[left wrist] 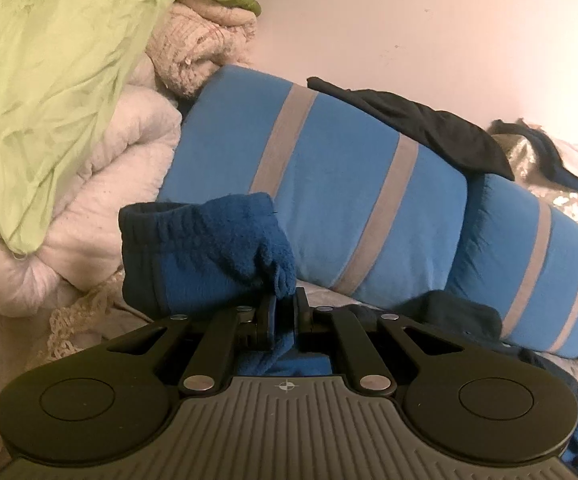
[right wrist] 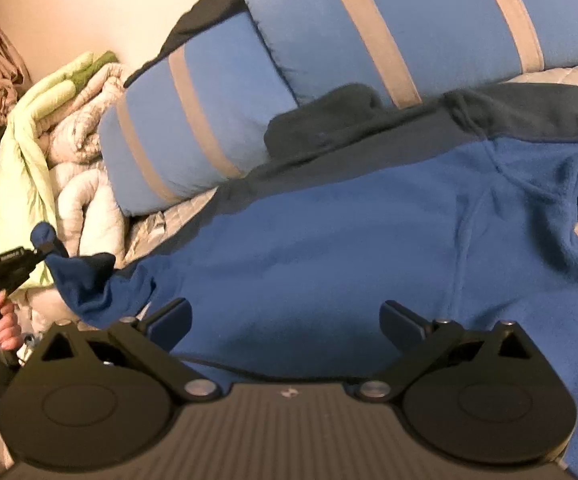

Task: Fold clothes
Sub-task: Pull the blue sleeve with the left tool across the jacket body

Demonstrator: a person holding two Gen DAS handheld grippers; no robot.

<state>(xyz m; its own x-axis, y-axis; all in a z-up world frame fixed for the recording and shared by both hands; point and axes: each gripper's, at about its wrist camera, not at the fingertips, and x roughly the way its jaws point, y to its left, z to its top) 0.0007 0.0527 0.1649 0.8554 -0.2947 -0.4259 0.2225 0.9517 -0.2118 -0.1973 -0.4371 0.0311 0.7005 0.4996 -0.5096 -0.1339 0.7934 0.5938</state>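
Observation:
A blue fleece top with dark navy trim lies spread on the bed. My left gripper is shut on the cuff end of its sleeve, which hangs lifted in front of the pillows. In the right wrist view the left gripper shows at the far left edge, pinching that sleeve, with a hand on its handle. My right gripper hovers just over the fleece body with its jaws wide apart and nothing between them.
Two blue pillows with grey stripes lean on the pale wall, a black garment draped on top. A heap of pale quilts and a light green sheet is piled at the left. More clothes lie at the right.

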